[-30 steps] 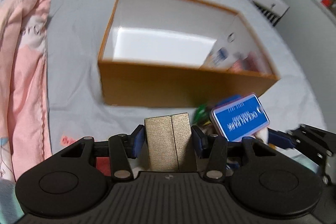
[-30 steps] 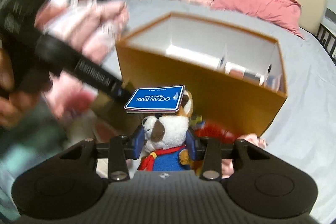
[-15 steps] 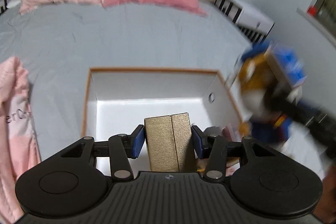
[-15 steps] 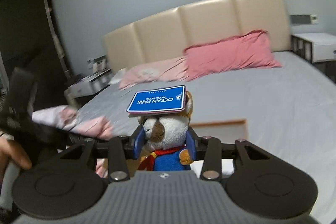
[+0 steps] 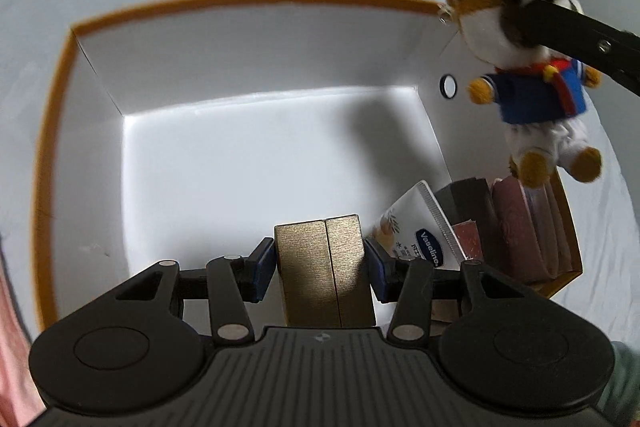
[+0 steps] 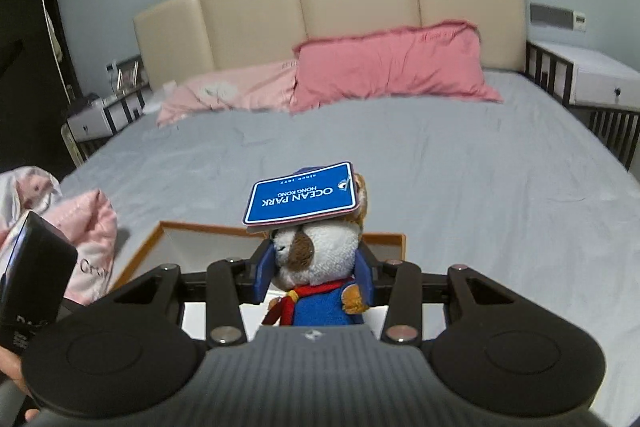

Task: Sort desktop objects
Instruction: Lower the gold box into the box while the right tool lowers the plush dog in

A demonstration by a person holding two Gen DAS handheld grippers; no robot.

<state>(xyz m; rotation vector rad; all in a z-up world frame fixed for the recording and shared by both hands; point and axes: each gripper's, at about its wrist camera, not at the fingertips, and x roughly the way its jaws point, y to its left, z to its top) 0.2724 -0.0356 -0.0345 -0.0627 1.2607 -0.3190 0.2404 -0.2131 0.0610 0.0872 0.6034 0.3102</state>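
Left wrist: my left gripper (image 5: 323, 259) clenches the gold box (image 5: 325, 251) above the empty compartment (image 5: 260, 155); my right gripper (image 6: 316, 273) grasps the plush toy (image 6: 320, 267) above the divider, ready for sorting.

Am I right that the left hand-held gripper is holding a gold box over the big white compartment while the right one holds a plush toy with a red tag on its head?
Almost. The right wrist view shows the tag on the plush toy is blue, not red. The rest stands: the left hand-held gripper holds the gold box over the big white compartment.
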